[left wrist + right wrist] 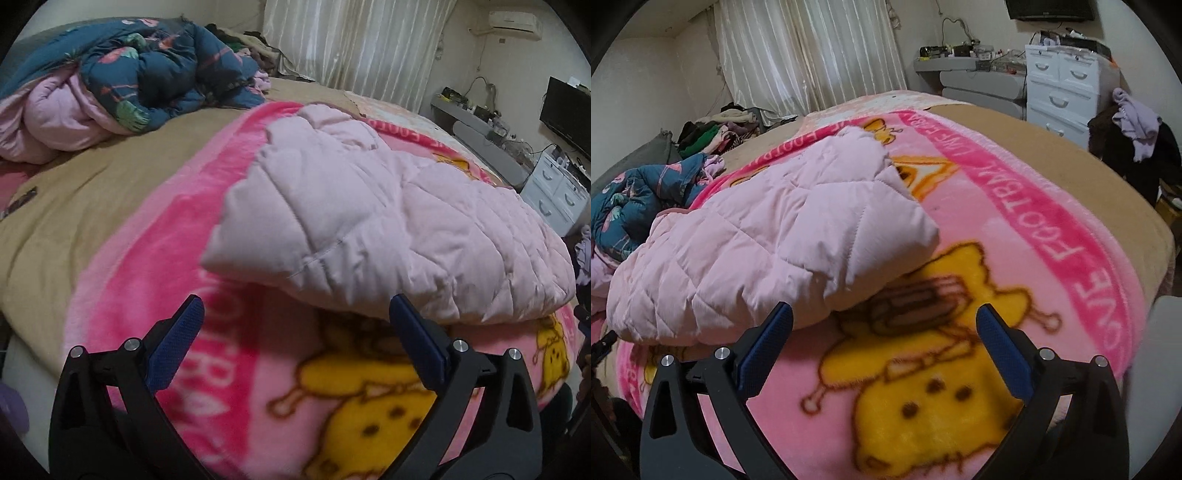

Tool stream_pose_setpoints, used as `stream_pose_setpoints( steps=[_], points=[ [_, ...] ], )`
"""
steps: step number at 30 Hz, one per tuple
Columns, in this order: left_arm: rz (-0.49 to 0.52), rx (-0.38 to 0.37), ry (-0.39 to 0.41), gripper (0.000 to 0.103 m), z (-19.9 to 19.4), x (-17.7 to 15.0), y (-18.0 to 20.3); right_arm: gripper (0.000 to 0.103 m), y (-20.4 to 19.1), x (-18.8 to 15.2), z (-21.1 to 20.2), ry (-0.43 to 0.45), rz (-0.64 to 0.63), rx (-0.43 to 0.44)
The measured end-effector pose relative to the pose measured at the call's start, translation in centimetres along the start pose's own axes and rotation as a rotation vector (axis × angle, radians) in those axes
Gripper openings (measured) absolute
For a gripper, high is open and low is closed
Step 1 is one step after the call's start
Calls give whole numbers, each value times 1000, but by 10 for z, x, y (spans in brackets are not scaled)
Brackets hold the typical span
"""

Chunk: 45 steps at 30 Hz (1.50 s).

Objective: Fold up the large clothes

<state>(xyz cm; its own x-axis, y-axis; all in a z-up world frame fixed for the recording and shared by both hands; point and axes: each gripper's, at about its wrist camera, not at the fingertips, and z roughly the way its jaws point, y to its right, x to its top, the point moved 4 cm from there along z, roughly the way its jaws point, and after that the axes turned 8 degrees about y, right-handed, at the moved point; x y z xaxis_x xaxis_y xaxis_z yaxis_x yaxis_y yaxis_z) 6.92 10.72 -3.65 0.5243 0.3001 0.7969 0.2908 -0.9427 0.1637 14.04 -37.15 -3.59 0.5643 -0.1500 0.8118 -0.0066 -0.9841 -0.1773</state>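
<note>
On pink blanket [236, 206]: folded quilted jacket [369, 221].

Both hand-held grippers — left [295, 308], right [884, 314] — gape wide, empty.

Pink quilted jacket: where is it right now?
The pink quilted jacket lies bunched on the pink cartoon blanket, just ahead of both open grippers; neither holds it.

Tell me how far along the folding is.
Done: the pink quilted jacket lies bundled on the pink blanket, apparently folded. In hand: nothing; the left gripper and right gripper are both open, just short of the jacket. Left: the blue floral jacket is crumpled further back on the bed.
</note>
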Motion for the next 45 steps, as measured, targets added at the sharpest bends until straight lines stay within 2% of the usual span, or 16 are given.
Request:
stream_pose_setpoints(
  steps=[4, 8, 16, 21, 30, 35, 42, 45],
  points=[
    [17, 37, 43, 94, -27, 5, -3, 99, -3, 3, -22, 45, -38, -13],
    [24, 69, 99, 94, -54, 9, 2, 99, -16, 5, -51, 92, -88, 16],
    [51, -32, 165, 94, -91, 16, 48, 99, -61, 8, -106, 174, -164, 117],
    [69, -119, 164, 94, -98, 8, 84, 99, -90, 3, -129, 184, -204, 176],
    [145, -193, 133, 94, -99, -15, 128, 99, -121, -20, -137, 120, -221, 244],
    [165, -209, 148, 94, -103, -20, 138, 99, -132, -18, -153, 196, -221, 289],
    [180, -177, 137, 94, -99, -24, 142, 99, -127, -26, -129, 105, -214, 254],
    [183, -166, 123, 94, -95, -26, 142, 99, -126, -28, -125, 96, -215, 257]
  ],
)
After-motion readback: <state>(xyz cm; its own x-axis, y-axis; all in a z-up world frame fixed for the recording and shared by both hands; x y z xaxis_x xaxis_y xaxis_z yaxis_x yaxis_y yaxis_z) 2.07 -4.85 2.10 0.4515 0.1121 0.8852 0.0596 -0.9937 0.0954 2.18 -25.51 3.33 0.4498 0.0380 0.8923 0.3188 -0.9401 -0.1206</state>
